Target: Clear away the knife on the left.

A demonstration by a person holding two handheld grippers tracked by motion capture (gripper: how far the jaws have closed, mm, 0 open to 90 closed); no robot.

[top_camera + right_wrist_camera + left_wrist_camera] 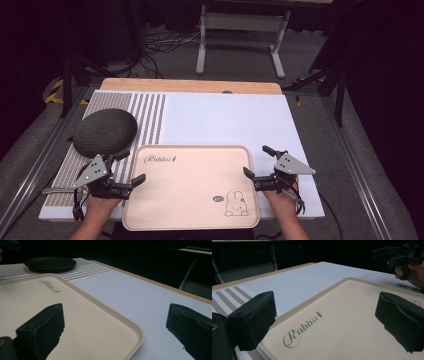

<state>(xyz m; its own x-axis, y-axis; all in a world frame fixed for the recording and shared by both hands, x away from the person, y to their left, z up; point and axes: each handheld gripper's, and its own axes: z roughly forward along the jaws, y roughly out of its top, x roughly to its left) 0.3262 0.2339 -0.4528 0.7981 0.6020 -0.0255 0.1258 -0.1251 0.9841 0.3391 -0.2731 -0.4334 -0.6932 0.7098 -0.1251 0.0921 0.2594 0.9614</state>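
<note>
A pale pink tray printed "Rabbit" and a small bunny lies at the near middle of the table, with nothing on it. My left gripper is open at the tray's left rim; in the left gripper view one jaw hangs over the striped mat and the other over the tray. My right gripper is open at the right rim; in the right gripper view its jaws straddle the tray's corner. No pad touches the tray.
A dark round woven plate sits on the striped band of the white mat, just beyond my left gripper. The wooden table edge runs along the back; a metal stand is on the floor behind.
</note>
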